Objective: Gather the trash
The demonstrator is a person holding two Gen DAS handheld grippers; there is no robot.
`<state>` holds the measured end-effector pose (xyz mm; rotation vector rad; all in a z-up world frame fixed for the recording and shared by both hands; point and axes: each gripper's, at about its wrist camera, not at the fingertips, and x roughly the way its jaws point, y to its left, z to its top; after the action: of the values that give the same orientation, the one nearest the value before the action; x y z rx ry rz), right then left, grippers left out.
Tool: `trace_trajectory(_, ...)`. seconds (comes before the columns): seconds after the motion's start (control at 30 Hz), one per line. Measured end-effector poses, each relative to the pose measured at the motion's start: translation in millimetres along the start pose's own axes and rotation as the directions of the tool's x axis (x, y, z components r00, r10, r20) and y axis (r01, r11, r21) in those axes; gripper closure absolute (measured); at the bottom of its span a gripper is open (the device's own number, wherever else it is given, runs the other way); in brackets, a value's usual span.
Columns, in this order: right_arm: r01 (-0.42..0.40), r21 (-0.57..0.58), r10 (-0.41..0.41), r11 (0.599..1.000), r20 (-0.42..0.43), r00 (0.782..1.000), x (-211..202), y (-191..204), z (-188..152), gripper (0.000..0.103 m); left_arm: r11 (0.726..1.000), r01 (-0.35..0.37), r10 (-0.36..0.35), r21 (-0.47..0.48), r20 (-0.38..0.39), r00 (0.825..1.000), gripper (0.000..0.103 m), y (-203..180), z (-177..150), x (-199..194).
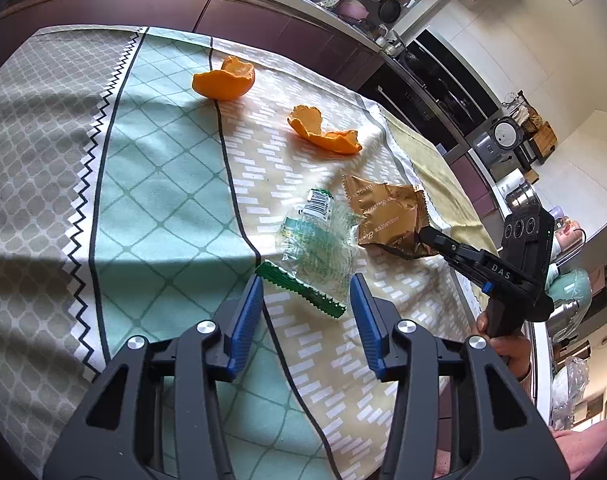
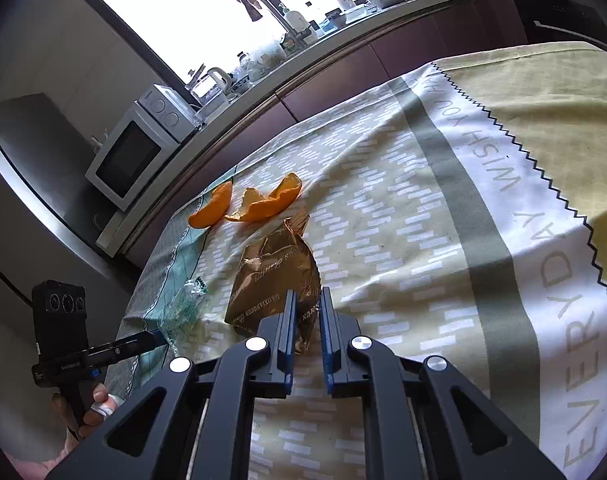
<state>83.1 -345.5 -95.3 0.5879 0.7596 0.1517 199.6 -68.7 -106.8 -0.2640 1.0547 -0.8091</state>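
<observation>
The left gripper hung over the patterned tablecloth with its blue-padded jaws spread wide, nothing between them touching either pad. Just ahead of those jaws lay a crumpled clear plastic wrapper with green print, its dark green serrated strip running across the gap between the fingertips, closer to the left-hand pad. Beyond the clear wrapper and to the right of the jaws sat the gold foil wrapper, touching the clear one along its edge. Farther out in front lay two pieces of orange peel, one ahead and slightly right, the other farther and to the left, well apart from the jaws. The right gripper had its jaws drawn close together around the near end of the gold foil wrapper, the foil pinched in the narrow gap between the blue pads; in the left wrist view the tip of that gripper met the wrapper's lower right corner. From the right jaws, the rest of the gold wrapper stretched forward and left, the peel pieces lay farther ahead, and the clear wrapper sat off to the left, beside the tip of the left gripper. A microwave stood on the counter far ahead on the left.
</observation>
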Motion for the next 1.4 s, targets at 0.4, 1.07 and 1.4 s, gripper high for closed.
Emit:
trace_trajectory(0.4, -0.063, -0.038, 0.061, 0.997, -0.045, 0.997, 18, 22, -5, 0.094, 0.999, -0.002, 0.001, -0.051, -0.016, 1.000, 0.094, 1, 6, 14)
trace_trajectory(1.07, -0.095, -0.029, 0.094, 0.995, -0.021, 0.995, 14, 24, -3, 0.095, 0.995, -0.082, 0.076, 0.063, 0.089, 0.993, 0.077, -7, 25, -10)
trace_trajectory(1.4, -0.104, -0.028, 0.103, 0.994, -0.035, 0.994, 22, 26, -4, 0.095, 0.997, -0.059, 0.059, 0.044, 0.001, 0.998, 0.062, 1, 40, 27)
